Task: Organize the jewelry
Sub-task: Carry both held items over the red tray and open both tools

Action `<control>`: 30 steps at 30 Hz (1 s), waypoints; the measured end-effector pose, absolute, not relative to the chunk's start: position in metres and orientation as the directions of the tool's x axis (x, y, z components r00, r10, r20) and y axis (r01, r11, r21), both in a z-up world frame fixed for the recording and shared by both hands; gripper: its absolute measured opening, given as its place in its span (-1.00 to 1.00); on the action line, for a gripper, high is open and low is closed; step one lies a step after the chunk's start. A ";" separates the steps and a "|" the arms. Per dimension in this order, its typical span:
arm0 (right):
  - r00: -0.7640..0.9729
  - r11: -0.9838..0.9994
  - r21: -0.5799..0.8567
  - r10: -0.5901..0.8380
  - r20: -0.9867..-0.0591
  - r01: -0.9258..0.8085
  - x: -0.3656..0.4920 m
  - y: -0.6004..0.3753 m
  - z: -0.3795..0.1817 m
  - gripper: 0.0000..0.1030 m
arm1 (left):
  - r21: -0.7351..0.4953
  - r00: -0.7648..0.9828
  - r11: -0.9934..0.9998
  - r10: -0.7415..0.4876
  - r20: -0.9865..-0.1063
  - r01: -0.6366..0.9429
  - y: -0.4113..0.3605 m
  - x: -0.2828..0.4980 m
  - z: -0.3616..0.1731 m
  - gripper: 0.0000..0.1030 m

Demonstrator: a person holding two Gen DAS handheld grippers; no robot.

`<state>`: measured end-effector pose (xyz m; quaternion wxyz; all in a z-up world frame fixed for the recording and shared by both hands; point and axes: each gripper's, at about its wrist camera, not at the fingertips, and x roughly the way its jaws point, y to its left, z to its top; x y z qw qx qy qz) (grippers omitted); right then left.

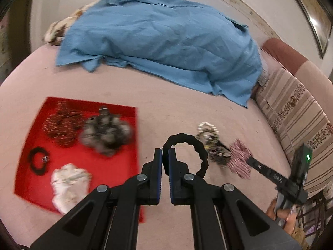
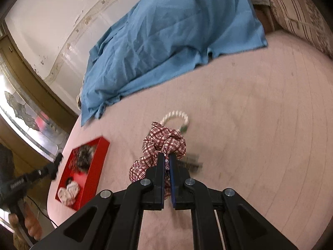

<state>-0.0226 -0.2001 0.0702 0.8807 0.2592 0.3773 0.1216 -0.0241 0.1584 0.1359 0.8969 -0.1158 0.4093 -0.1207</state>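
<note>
Grippers both loaded: left gripper (image 1: pixel 165 156) pinches black scrunchie (image 1: pixel 187 152), right gripper (image 2: pixel 166 162) pinches plaid scrunchie (image 2: pixel 162 145), both over bed (image 2: pixel 249 125), likely bound for red tray (image 1: pixel 100 177) holding sorted pieces.

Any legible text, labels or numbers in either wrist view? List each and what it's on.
None fully legible.
White print on the right gripper's arm, in the left wrist view: too small to read.
White print on the left gripper's body, in the right wrist view: blurred, unreadable.
Red tray: no text.
</note>
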 end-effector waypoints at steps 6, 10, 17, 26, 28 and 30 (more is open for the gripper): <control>0.681 0.848 0.527 0.422 -0.598 -0.063 -0.050 -0.168 0.082 -0.90 | -0.317 0.667 0.947 -0.268 -0.695 0.051 0.219 -0.039 0.140 -0.89; 0.669 0.856 0.502 0.444 -0.596 -0.121 -0.054 -0.141 0.098 -0.90 | -0.331 0.699 0.943 -0.229 -0.678 -0.012 0.257 -0.047 0.145 -0.89; 0.610 0.857 0.451 0.501 -0.614 -0.251 -0.048 -0.073 0.120 -0.90 | -0.384 0.731 0.921 -0.215 -0.648 -0.070 0.294 -0.034 0.143 -0.89; 0.548 0.837 0.418 0.548 -0.632 -0.354 -0.034 0.013 0.131 -0.90 | -0.284 0.696 0.953 -0.132 -0.706 -0.108 0.304 -0.013 0.106 -0.89; 0.528 0.839 0.399 0.544 -0.652 -0.371 -0.028 0.032 0.127 -0.90 | -0.234 0.690 0.966 -0.093 -0.718 -0.114 0.304 -0.012 0.100 -0.89; 0.513 0.842 0.379 0.535 -0.672 -0.383 -0.021 0.047 0.123 -0.90 | -0.160 0.680 0.980 -0.037 -0.732 -0.119 0.302 -0.008 0.092 -0.89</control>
